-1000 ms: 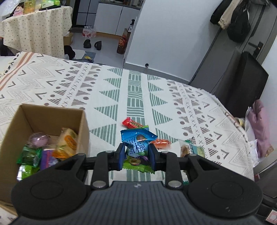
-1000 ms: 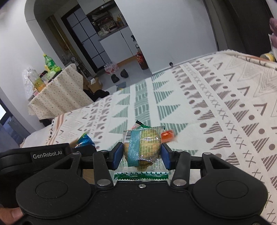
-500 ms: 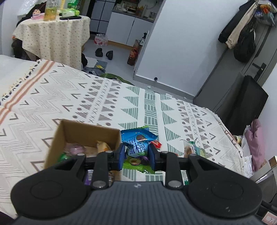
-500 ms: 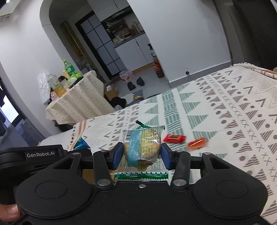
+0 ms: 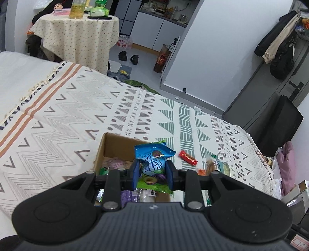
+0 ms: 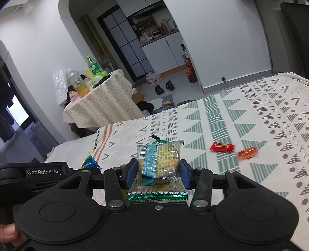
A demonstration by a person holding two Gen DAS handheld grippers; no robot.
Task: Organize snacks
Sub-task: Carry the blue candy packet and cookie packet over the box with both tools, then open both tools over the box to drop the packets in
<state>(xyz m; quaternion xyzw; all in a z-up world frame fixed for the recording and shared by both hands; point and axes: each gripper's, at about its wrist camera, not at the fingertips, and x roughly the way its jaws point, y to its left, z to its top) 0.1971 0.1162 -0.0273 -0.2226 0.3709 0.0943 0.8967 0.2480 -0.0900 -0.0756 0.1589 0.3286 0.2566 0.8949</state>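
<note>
A patterned bedspread (image 5: 73, 115) with grey zigzags, green triangles and an orange stripe covers the near surface. Far left stands a round table under a dotted tablecloth (image 5: 77, 36), bearing a bottle of yellow drink (image 5: 76, 8) and a green packet (image 5: 99, 12). On the grey floor beyond lies a pair of black slippers (image 5: 128, 57), with a brown bottle (image 5: 160, 61) by the white wall. Far right, coats (image 5: 278, 46) hang above a black cabinet (image 5: 278, 123).
</note>
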